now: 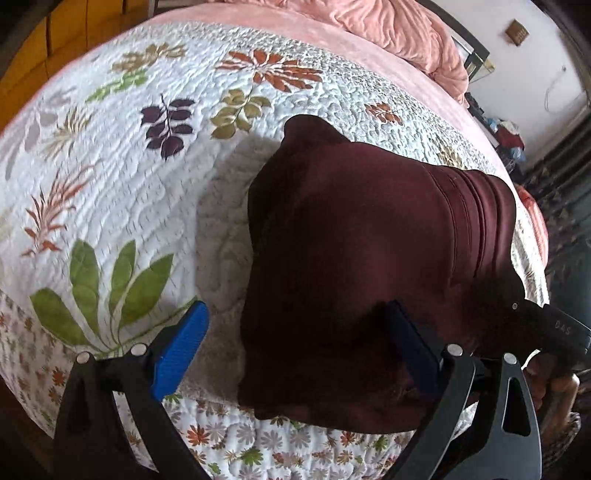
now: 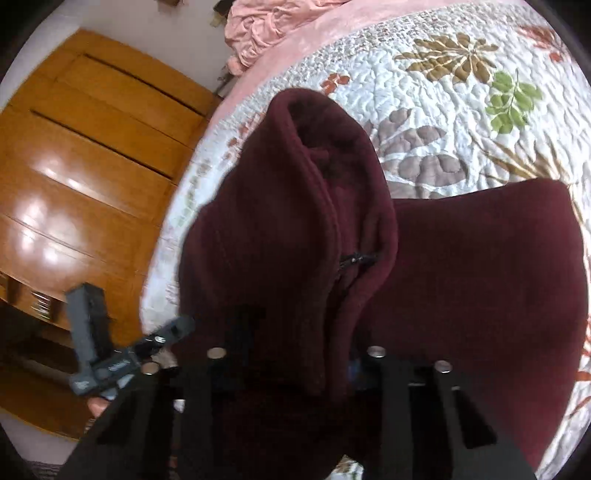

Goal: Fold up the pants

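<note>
Dark maroon fleece pants lie folded on a white floral quilt at the bed's near edge. My left gripper is open; its left blue finger is over bare quilt, its right finger rests on the pants' near edge. In the right wrist view the pants rise in a lifted fold with a zip pocket. My right gripper is shut on that fold; the cloth hides its fingertips. The other gripper's body shows at lower left.
A pink blanket is bunched at the head of the bed. A wooden wardrobe stands beside the bed. Clutter lies on the floor by the far wall. The quilt's edge drops off near me.
</note>
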{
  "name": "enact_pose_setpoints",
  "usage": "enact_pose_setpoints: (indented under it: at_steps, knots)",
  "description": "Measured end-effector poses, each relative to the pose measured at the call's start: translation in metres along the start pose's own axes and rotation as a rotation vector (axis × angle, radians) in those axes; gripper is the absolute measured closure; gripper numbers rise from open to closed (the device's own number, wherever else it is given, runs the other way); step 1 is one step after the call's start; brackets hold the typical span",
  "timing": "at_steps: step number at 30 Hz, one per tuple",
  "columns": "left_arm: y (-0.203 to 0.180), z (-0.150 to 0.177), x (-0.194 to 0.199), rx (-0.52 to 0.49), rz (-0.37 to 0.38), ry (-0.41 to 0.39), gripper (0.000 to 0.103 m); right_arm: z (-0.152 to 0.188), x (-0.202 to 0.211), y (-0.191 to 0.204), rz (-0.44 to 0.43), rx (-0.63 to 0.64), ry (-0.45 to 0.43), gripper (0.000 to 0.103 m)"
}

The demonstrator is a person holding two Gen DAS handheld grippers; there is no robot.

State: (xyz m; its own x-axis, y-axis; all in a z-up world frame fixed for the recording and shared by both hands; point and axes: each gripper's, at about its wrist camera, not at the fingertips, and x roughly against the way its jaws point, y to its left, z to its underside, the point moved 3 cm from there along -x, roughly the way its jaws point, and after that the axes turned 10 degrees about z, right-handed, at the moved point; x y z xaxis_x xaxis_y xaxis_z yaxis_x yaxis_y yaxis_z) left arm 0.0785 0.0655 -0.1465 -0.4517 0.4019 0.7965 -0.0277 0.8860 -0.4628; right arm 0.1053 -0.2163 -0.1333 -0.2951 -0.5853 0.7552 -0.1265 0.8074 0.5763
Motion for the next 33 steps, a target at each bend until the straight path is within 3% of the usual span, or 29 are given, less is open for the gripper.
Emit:
enact_pose_setpoints:
  at_steps: [2, 10, 17, 22, 28, 30, 33]
  knots:
    - [0.004, 0.000, 0.004, 0.018, 0.004, -0.006, 0.007, 0.000, 0.018, 0.009, -0.045, 0.023, -0.034, 0.076]
    - [-0.017, -0.008, 0.030, -0.018, 0.005, -0.072, 0.007, -0.009, 0.101, 0.066, -0.048, 0.214, -0.165, 0.077]
    - [-0.052, -0.012, 0.020, -0.127, -0.045, -0.070, 0.007, -0.010, 0.147, 0.033, 0.063, 0.202, -0.217, 0.077]
    - [-0.077, -0.007, 0.003, -0.219, -0.118, -0.058, 0.007, -0.005, 0.141, -0.018, 0.140, 0.108, -0.179, 0.076]
    - [-0.091, 0.000, -0.021, -0.270, -0.169, -0.028, 0.007, 0.014, 0.074, -0.083, 0.246, 0.022, -0.041, 0.071]
    - [-0.088, 0.000, -0.027, -0.252, -0.173, -0.013, 0.006, 0.020, 0.069, -0.094, 0.206, -0.017, -0.053, 0.070]
    - [-0.084, -0.003, -0.025, -0.208, -0.147, -0.004, 0.006, 0.017, 0.077, -0.097, 0.157, -0.021, -0.051, 0.055]
